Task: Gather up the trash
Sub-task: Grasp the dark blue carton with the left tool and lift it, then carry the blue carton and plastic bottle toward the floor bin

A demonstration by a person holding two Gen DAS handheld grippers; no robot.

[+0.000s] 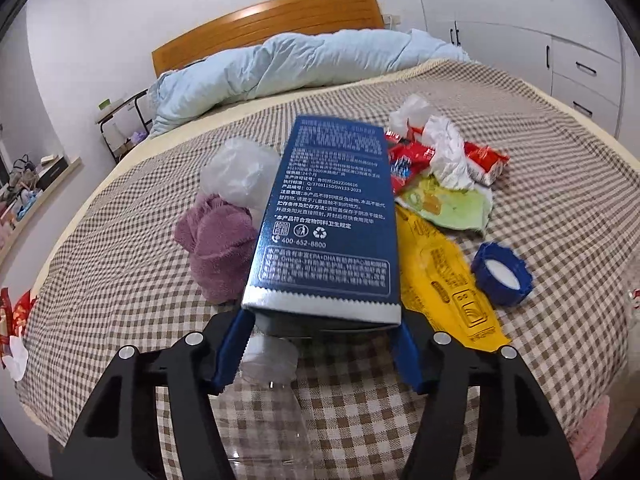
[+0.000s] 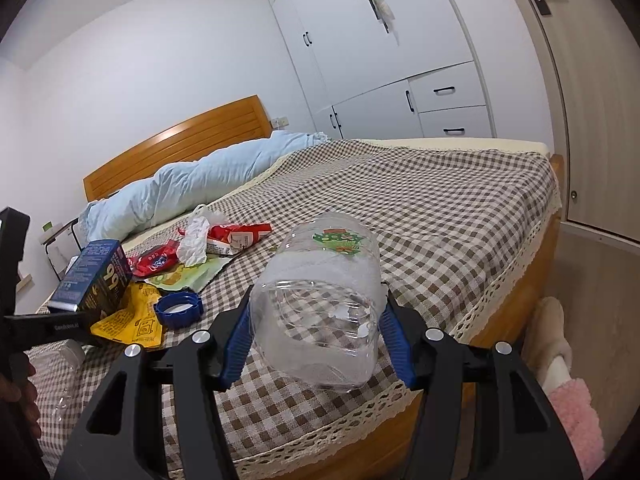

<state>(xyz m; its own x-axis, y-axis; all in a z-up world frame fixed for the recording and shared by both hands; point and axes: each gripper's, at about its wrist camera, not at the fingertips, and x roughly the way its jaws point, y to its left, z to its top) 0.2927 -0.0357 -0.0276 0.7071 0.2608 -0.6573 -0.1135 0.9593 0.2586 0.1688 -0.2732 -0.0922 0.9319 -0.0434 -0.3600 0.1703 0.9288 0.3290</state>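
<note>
Clearly, the left gripper (image 1: 320,344) has its blue pads against both sides of a dark blue printed cardboard box (image 1: 324,216), clamped on its near end, the box raised above the checked brown-and-white bed cover (image 1: 520,152). Under it lies what looks like a clear plastic bottle (image 1: 272,420), though the view there is poor. The right gripper (image 2: 316,344) is clamped on a clear plastic jar with a green label (image 2: 324,300), held over the bed's near edge. Spread on the cover are a yellow plastic wrapper (image 1: 444,280), a blue ridged screw lid (image 1: 502,274), red snack packets (image 1: 412,156), crumpled white tissue (image 1: 448,152) and a mauve fleece cloth (image 1: 216,244).
</note>
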